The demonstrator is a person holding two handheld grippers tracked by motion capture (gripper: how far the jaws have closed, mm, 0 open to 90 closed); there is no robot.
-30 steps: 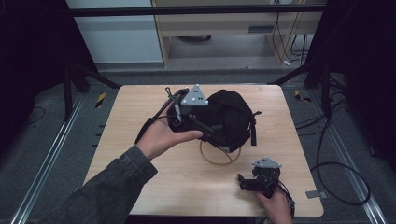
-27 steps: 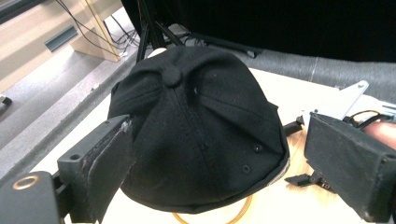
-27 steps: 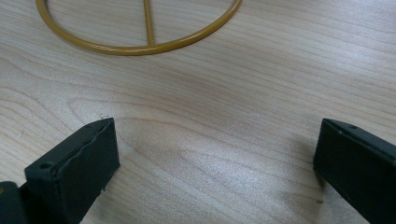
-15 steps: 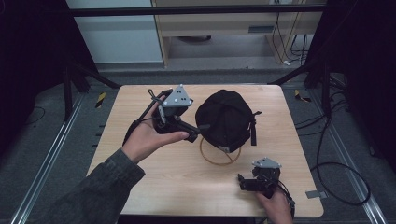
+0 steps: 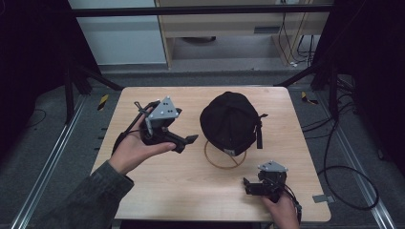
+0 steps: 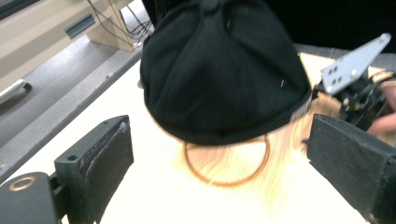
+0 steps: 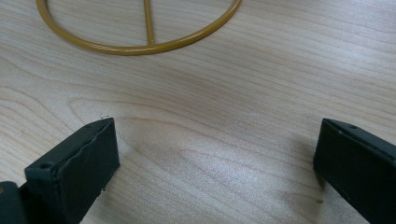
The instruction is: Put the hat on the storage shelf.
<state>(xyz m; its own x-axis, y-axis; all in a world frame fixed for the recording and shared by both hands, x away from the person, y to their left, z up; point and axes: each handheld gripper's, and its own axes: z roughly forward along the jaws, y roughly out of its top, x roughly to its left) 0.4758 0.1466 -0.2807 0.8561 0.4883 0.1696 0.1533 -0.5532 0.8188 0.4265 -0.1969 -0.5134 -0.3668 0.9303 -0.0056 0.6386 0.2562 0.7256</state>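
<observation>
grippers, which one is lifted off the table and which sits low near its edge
The left gripper, held up in the open hand left of the black cap, is lifted. The right gripper sits low at the table's near edge.

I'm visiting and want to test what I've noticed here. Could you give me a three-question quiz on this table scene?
1. True or false: the left tongs grip the black cap.
2. What does the cap sit on? A) a cardboard box B) a gold wire stand C) the bare table
3. Fill in: the right tongs rest low on the table with jaws ____.

Key: 1. False; they stand open, apart from it. 2. B. 3. Open.
</observation>
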